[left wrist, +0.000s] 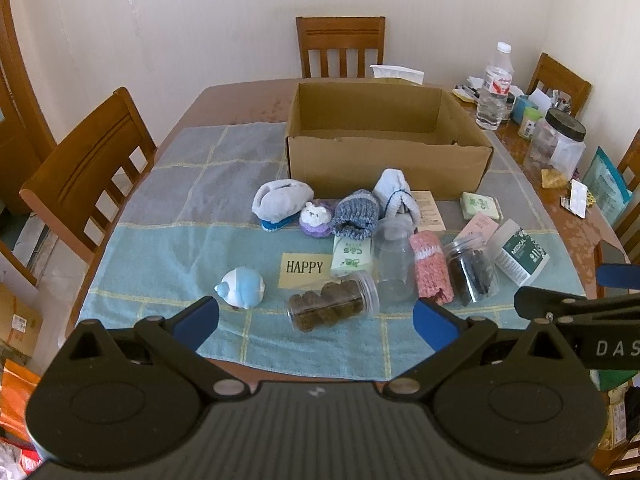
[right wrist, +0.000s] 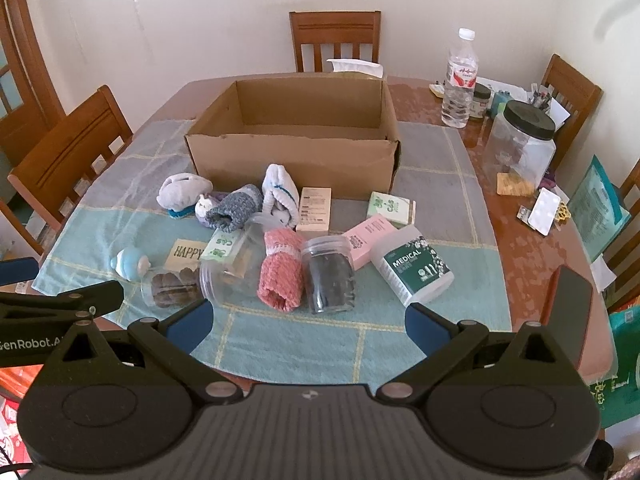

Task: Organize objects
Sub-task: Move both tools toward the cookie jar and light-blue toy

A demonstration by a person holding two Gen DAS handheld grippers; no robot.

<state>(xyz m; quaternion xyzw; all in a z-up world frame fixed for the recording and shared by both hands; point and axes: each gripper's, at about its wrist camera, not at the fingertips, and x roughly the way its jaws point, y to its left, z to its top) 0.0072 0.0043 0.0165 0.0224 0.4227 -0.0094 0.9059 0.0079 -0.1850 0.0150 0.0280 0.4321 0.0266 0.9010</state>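
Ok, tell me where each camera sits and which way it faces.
Left wrist: on the left gripper, at the near table edge, facing the clutter and the box; own open fingers frame the cookie jar; the right gripper pokes in at right.
Right wrist: on the right gripper, a little further right, same heading; own open fingers below the dark jar; the left gripper pokes in at left.
Shared: box, both jars, pink roll, far chair.

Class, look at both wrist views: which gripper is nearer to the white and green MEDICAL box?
Right. The right gripper hovers open with the MEDICAL box just ahead of its right finger; the left gripper, also open, sits farther left, facing the cookie jar.
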